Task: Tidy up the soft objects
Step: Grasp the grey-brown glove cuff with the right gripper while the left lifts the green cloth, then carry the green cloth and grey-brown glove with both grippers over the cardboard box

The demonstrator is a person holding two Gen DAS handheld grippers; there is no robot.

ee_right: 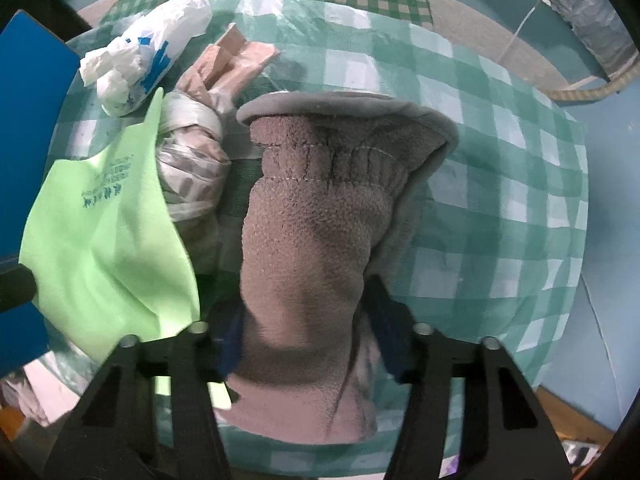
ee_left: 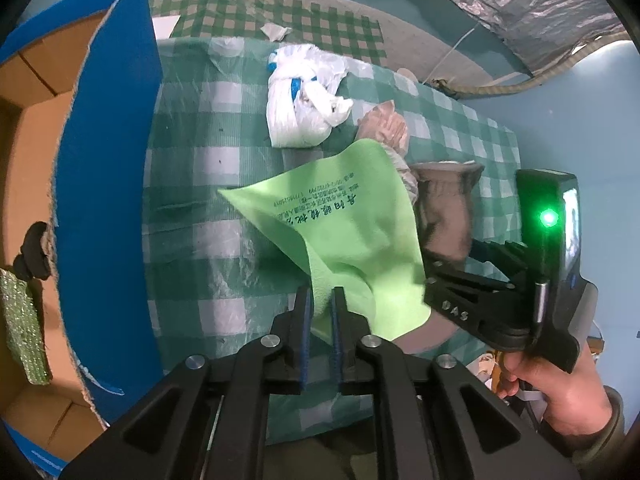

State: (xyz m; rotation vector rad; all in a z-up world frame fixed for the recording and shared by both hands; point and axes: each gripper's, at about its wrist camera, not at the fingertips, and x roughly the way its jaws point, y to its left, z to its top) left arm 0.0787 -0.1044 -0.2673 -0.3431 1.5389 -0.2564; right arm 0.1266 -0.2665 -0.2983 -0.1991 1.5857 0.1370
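Observation:
My left gripper (ee_left: 322,300) is shut on a light green cloth (ee_left: 340,232) with printed text and holds it above the checked table (ee_left: 192,128). The cloth also shows in the right wrist view (ee_right: 108,248) at the left. My right gripper (ee_right: 304,312) is closed around a grey fleece glove (ee_right: 312,216), fingers pressing on both sides of it. The glove shows in the left wrist view (ee_left: 444,208) behind the cloth. A white knotted plastic bag (ee_left: 304,96) lies further back; it also shows in the right wrist view (ee_right: 140,56).
An open cardboard box (ee_left: 36,152) with a blue flap (ee_left: 108,200) stands at the left, holding a green sparkly item (ee_left: 24,328) and a black object (ee_left: 34,252). A knotted grey-pink bag (ee_right: 196,152) lies between cloth and glove. Blue floor (ee_left: 560,128) surrounds the table.

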